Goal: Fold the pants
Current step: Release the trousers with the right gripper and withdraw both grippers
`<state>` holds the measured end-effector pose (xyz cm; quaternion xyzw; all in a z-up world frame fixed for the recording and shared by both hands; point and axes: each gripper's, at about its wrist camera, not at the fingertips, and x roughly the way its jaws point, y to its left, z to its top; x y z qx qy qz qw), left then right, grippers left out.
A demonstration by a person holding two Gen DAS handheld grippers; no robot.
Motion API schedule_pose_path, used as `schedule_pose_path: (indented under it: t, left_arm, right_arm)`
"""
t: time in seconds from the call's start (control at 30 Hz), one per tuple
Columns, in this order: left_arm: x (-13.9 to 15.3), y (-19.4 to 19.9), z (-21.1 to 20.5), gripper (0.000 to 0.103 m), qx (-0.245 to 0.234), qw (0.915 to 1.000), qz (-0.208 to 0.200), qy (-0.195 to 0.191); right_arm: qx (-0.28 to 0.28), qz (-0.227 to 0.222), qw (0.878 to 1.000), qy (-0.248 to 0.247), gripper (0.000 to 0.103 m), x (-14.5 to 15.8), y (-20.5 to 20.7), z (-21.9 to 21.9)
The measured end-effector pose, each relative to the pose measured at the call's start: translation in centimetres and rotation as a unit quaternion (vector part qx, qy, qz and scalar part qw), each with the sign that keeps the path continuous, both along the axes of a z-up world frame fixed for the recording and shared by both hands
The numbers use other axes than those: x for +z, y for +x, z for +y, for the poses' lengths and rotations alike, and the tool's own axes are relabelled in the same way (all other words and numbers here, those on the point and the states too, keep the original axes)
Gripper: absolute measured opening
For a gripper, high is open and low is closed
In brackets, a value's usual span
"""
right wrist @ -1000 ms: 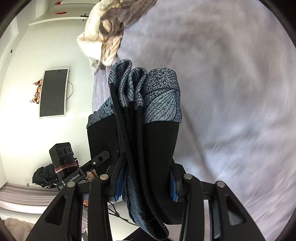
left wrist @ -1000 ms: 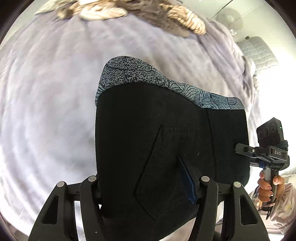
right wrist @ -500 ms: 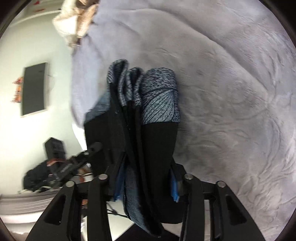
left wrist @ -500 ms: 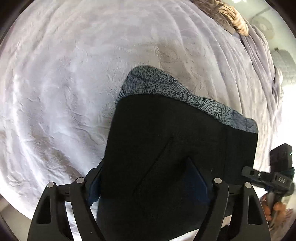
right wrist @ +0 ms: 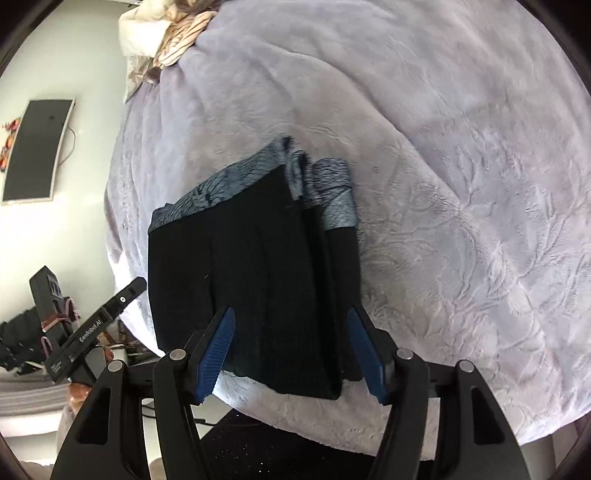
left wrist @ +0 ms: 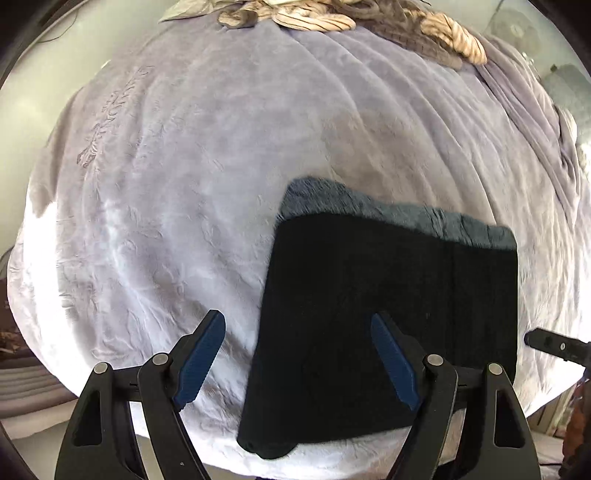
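The wide bed under a pale lilac plush blanket [left wrist: 207, 192] carries everything here, with a heap of striped beige and grey laundry [left wrist: 332, 18] piled at its far end, well apart from the work. Near the front edge of the bed lies the folded black pants with a grey patterned waistband [left wrist: 391, 314], a compact rectangle with the waistband on its far side; from the right wrist view the stacked layers [right wrist: 258, 277] show along one side, with one narrow fold standing a little proud.

The step in hand looks like letting go and tidying the bundle. The left gripper [left wrist: 299, 354] has its fingers spread wide, one blue pad [left wrist: 201, 354] over bare blanket and the other over the black cloth, holding nothing. The right gripper [right wrist: 291, 350] is likewise parted, its blue pads [right wrist: 218, 347] straddling the near edge of the bundle without pinching it.

To finish well, draw both tools straight back and slightly up so no pad snags a layer. The loose side fold could slump; a light press flat along that edge would square the stack. Keep the bundle from the bed's front edge.
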<state>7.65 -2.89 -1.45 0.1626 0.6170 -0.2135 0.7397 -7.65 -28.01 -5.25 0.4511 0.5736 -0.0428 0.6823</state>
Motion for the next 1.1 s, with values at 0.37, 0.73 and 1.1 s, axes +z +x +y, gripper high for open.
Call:
schedule_pose_path:
  t: [0.37, 0.73, 1.1]
  left_arm:
    - [-1.6, -2.4, -1.7, 0.088, -0.049, 0.9986, 0.000, 0.021]
    - [-0.6, -3.0, -1.6, 0.102, -0.038, 0.9989, -0.016, 0.021]
    - [1.7, -6.8, -0.1, 0.102, -0.027, 0.9988, -0.033, 0.023]
  right_arm:
    - [0.029, 0.021, 0.996, -0.083, 0.078, 1.5, 0.1, 3.7]
    - [0.040, 0.022, 0.992, -0.119, 0.080, 3.0, 0.3, 4.9]
    - [0.053, 0.005, 0.981, -0.185, 0.103, 5.7, -2.3, 5.9]
